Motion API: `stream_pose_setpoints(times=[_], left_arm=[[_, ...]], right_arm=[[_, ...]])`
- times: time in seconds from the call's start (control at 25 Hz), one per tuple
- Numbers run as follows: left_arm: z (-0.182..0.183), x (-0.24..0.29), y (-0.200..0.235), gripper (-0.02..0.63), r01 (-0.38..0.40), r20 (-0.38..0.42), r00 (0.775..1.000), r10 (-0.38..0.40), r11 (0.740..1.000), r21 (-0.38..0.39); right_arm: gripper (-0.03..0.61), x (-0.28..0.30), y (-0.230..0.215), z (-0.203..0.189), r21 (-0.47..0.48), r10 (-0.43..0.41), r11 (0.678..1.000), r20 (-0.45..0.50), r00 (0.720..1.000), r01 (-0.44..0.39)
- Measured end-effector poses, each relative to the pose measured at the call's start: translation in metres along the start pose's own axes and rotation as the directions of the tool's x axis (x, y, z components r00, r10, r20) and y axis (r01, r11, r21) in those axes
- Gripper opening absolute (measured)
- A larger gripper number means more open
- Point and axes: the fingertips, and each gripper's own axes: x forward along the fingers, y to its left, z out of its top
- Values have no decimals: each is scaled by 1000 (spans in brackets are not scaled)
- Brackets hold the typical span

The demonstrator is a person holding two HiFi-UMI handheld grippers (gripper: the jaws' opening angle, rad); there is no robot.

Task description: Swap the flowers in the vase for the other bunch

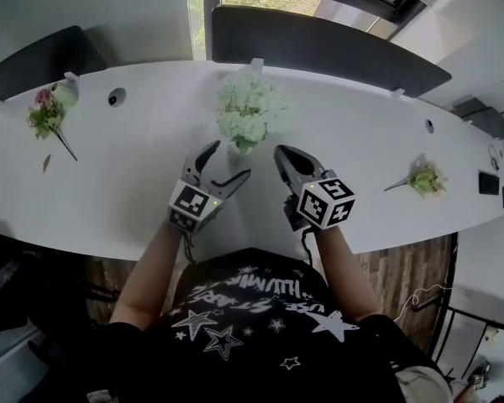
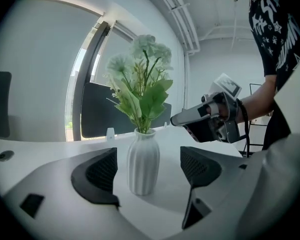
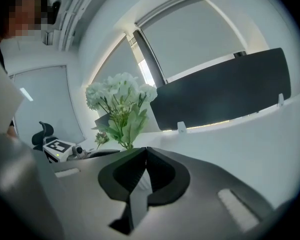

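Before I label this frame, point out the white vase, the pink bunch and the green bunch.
white vase (image 2: pixel 143 161): left gripper view, ribbed body.
pink bunch (image 1: pixel 44 102): head view, pink blossom.
green bunch (image 1: pixel 426 178): head view, flower head.

Head view looks steeply down on the vase from the near desk edge, left gripper view low, close before it, right gripper view likewise, all sharing the vase

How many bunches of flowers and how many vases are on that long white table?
Flower bunches: 3 (white bunch in the vase, pink bunch lying at left, greenish bunch lying at right)
Vases: 1
Total: 4
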Motion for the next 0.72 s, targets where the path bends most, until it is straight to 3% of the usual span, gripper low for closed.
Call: stream_pose_setpoints(times=[0.48, 0.72], left_arm=[[-19, 27, 9, 379, 10, -37, 999, -10, 1000, -4], [-23, 35, 8, 377, 37, -47, 998, -35, 999, 29]], right_arm=[[3, 13, -12, -14, 32, -5, 999, -47, 999, 7], [3, 20, -10, -18, 31, 19, 999, -65, 998, -17]])
